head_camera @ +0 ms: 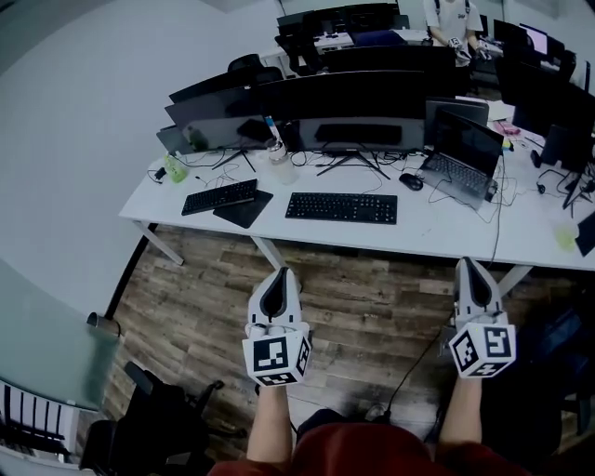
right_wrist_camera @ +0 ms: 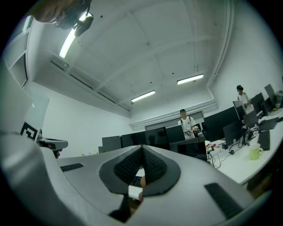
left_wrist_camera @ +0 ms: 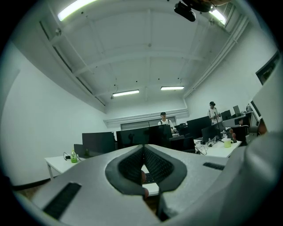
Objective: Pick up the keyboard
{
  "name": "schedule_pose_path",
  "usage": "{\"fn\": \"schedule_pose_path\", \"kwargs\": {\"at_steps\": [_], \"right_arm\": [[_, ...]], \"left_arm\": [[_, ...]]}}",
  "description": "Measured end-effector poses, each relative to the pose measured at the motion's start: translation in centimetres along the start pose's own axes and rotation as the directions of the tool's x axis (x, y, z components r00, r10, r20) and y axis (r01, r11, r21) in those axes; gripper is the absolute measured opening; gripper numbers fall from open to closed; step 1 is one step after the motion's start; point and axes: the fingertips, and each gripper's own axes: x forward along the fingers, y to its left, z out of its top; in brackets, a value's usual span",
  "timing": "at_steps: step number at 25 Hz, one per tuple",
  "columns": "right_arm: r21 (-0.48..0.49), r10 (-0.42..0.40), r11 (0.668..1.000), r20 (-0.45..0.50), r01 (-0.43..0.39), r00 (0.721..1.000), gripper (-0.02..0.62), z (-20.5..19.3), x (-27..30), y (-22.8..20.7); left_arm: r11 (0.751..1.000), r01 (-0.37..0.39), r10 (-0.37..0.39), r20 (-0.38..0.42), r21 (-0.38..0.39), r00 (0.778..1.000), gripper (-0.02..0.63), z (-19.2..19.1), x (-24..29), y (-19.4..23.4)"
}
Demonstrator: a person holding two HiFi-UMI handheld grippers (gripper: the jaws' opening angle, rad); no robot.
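Observation:
Two black keyboards lie on the white desk [head_camera: 437, 228]: a wide one [head_camera: 341, 206] at the centre and a smaller one [head_camera: 219, 196] to its left. My left gripper [head_camera: 279, 275] and right gripper [head_camera: 468, 266] hang over the wooden floor, short of the desk's near edge, and point level toward it. Both are shut with nothing between the jaws. In the left gripper view the closed jaws [left_wrist_camera: 143, 148] fill the lower frame, and a bit of keyboard [left_wrist_camera: 149, 177] shows under them. The right gripper view shows its jaws [right_wrist_camera: 142, 149] the same way, with a strip of keyboard [right_wrist_camera: 135, 180] below.
Dark monitors [head_camera: 353, 107] line the back of the desk. On it are an open laptop [head_camera: 460, 153], a mouse [head_camera: 411, 180], a green bottle [head_camera: 175, 167], a clear bottle [head_camera: 276, 149] and a black pad [head_camera: 244, 207]. An office chair [head_camera: 149, 418] stands at lower left, and a person [head_camera: 453, 19] stands far behind.

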Motion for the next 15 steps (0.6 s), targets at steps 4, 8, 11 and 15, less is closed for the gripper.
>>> {"fn": "schedule_pose_path", "kwargs": {"at_steps": [4, 8, 11, 15], "right_arm": [[-0.006, 0.013, 1.000, -0.006, -0.014, 1.000, -0.003, -0.4, 1.9, 0.3], [-0.009, 0.027, 1.000, -0.009, -0.028, 1.000, -0.003, -1.5, 4.2, 1.5], [-0.011, 0.022, 1.000, -0.009, -0.022, 1.000, -0.002, -2.2, 6.3, 2.4], [-0.031, 0.010, 0.999, -0.006, -0.010, 1.000, -0.002, -2.5, 10.2, 4.6]], "left_arm": [[1.000, -0.023, 0.023, 0.004, 0.001, 1.000, 0.011, 0.0, 1.2, 1.2], [1.000, -0.017, 0.018, 0.027, -0.005, 0.999, 0.011, -0.5, 2.8, 2.5], [1.000, -0.014, 0.014, 0.034, -0.021, 0.999, 0.011, -1.3, 4.7, 4.3], [1.000, -0.006, 0.006, 0.024, -0.022, 1.000, 0.011, -2.4, 7.9, 7.7]]}}
